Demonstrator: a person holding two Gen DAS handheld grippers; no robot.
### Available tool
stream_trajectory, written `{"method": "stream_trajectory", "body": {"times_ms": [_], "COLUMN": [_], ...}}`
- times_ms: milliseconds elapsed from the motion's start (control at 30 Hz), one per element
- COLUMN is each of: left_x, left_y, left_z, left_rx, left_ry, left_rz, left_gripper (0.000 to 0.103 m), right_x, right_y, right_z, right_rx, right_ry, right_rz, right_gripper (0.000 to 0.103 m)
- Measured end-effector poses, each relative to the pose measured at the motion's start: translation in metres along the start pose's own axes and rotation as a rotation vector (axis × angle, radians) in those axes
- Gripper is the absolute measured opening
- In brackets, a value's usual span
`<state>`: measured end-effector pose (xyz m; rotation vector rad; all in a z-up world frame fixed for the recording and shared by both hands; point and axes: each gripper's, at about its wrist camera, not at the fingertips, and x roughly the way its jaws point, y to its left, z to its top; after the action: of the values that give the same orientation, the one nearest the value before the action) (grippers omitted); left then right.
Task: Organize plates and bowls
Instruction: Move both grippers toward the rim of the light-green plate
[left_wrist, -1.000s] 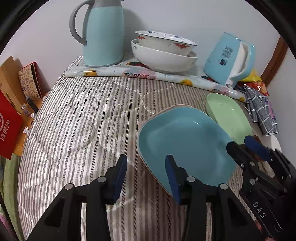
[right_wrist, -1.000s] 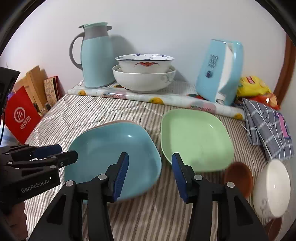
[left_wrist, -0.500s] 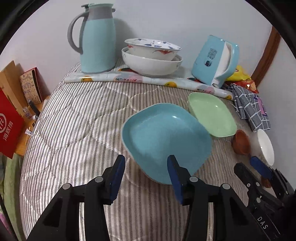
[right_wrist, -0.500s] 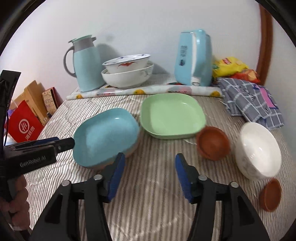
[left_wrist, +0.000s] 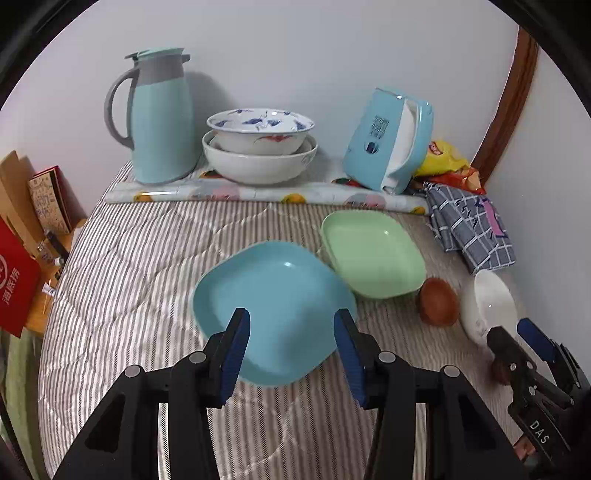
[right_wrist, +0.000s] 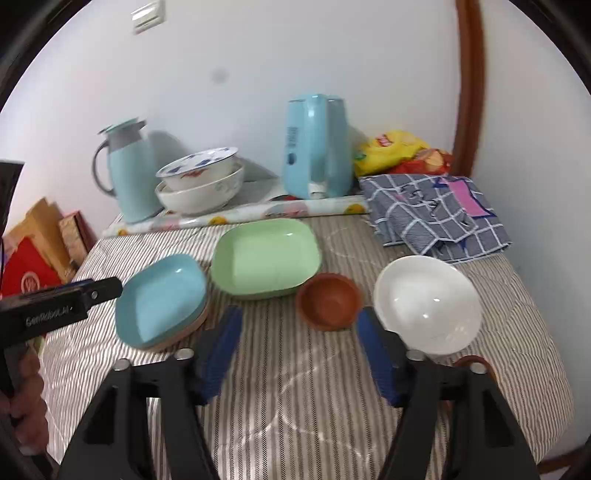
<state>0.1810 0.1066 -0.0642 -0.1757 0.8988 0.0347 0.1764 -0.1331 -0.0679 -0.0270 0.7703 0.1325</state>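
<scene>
Both grippers have pulled back and up vs. 1 s ago: more of the surface is in view, incl. the brown and white bowls. Left gripper (left_wrist: 290, 341) has its jaws parted, nothing between pads, above the near edge of the square light-blue plastic plate (left_wrist: 271, 310). Right gripper (right_wrist: 299, 349) jaws are opening, wider than before, empty.

Blue plate lies just beside the square pale-green plate (right_wrist: 266, 258). Small brown round bowl (right_wrist: 328, 301) sits between green plate and white ceramic bowl (right_wrist: 426, 302).

Surface: grey-striped quilted cover (right_wrist: 314, 387). Rear: teal thermos jug (left_wrist: 159, 118), two nested white bowls (left_wrist: 260, 147), checked cloth (right_wrist: 436, 214). White wall behind.
</scene>
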Motion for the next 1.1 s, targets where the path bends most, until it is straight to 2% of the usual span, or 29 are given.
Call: {"method": "stream_trajectory", "body": {"times_ms": [133, 267, 467, 767, 1100], "left_x": [0.003, 0.011, 0.032, 0.07, 0.123], "left_y": [-0.01, -0.014, -0.014, -0.023, -0.036], "left_z": [0.011, 0.022, 0.037, 0.057, 0.076], "left_rx": [0.02, 0.028, 0.024, 0.035, 0.033], "left_ry": [-0.008, -0.012, 0.008, 0.035, 0.107], "left_rz": [0.016, 0.024, 0.018, 0.037, 0.034], "left_gripper": [0.045, 0.045, 0.045, 0.045, 0.045], "right_x": [0.007, 0.014, 0.031, 0.08, 0.14], "right_y": [-0.009, -0.006, -0.005, -0.01, -0.018], "right_z": [0.013, 0.025, 0.043, 0.064, 0.087], "right_rx": [0.028, -0.023, -0.025, -0.045, -0.034], "right_ry": [0.034, 0.027, 0.027, 0.04, 0.084], "right_rz": [0.012, -0.022, 0.007, -0.002, 0.008], "right_gripper": [0.075, 0.075, 0.075, 0.075, 0.075]}}
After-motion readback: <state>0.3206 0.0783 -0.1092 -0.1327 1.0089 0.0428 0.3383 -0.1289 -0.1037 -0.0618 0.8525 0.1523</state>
